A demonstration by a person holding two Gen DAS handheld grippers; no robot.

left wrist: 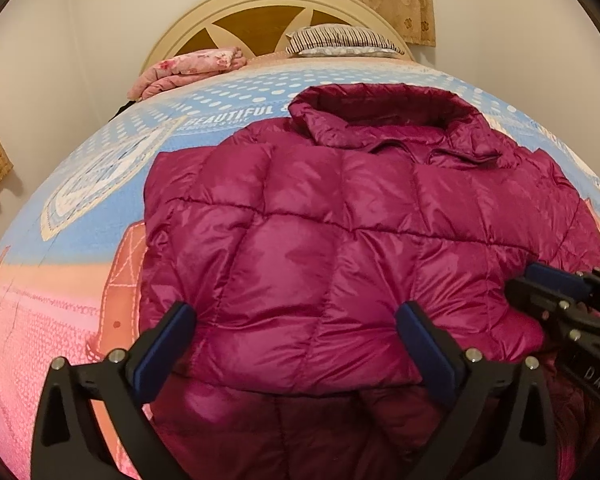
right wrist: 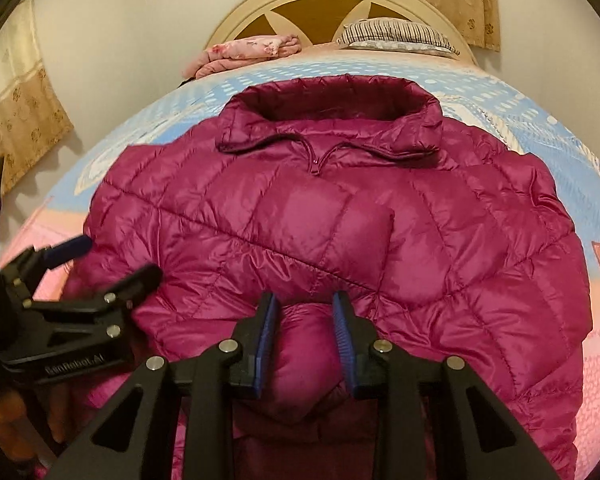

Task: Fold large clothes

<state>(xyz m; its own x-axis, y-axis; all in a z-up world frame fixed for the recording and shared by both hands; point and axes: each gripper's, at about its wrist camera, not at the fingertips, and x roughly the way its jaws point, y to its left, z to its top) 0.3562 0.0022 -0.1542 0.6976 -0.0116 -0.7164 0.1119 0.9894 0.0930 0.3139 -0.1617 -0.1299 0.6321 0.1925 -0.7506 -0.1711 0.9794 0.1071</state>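
Note:
A magenta quilted puffer jacket (left wrist: 320, 220) lies spread on the bed, collar towards the headboard, its lower part folded up over itself. My left gripper (left wrist: 296, 312) stands wide open over the near folded edge, with the puffy fabric between its blue pads but not squeezed. In the right wrist view the jacket (right wrist: 420, 220) fills the middle, and my right gripper (right wrist: 305, 300) is narrowed on a bulge of the near hem, pads pressing into it. The left gripper (right wrist: 116, 256) shows at the left of that view, the right gripper (left wrist: 540, 280) at the right of the other.
The bed cover (left wrist: 80, 240) is blue, pink and orange. A folded pink blanket (left wrist: 188, 68) and a striped pillow (left wrist: 340, 40) lie by the cream headboard (left wrist: 260, 4). Beige curtains (right wrist: 24, 120) hang to the left and behind. The bed's left edge drops off near the wall.

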